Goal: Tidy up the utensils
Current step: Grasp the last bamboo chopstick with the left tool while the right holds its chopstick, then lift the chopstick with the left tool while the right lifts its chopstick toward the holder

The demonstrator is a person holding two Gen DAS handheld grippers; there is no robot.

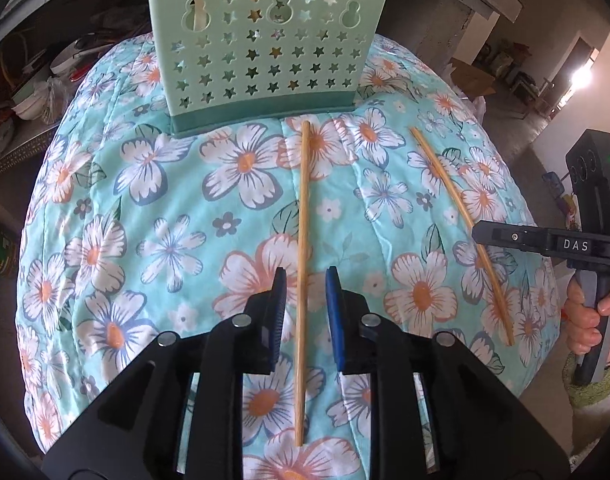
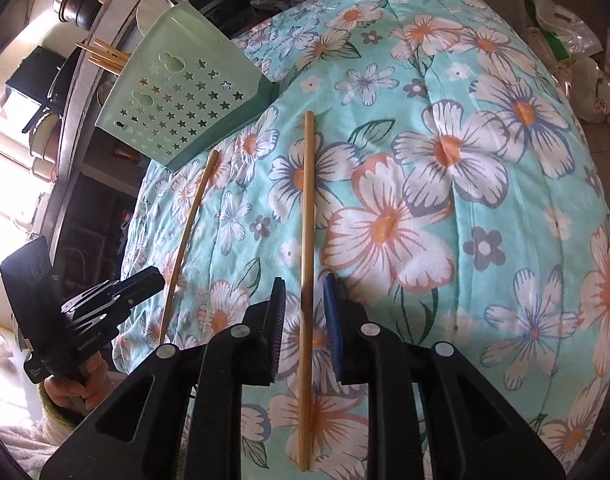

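Chopsticks are laid flat on the flowered cloth, pointing toward the green holder (image 1: 265, 52). One chopstick (image 1: 303, 272) is seen lengthwise between the open pads of the left gripper (image 1: 305, 280), untouched. Another chopstick (image 2: 307, 280) is framed likewise by the open right gripper (image 2: 305, 288).

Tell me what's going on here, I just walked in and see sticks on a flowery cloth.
A person is sorting chopsticks with a handheld gripper in each hand. The left gripper hangs over one chopstick lying on the floral cloth, jaws open on either side of it, not pinching. The right gripper does the same over the other chopstick. Both sticks lie flat in front of the green holder, which already has utensils in it.
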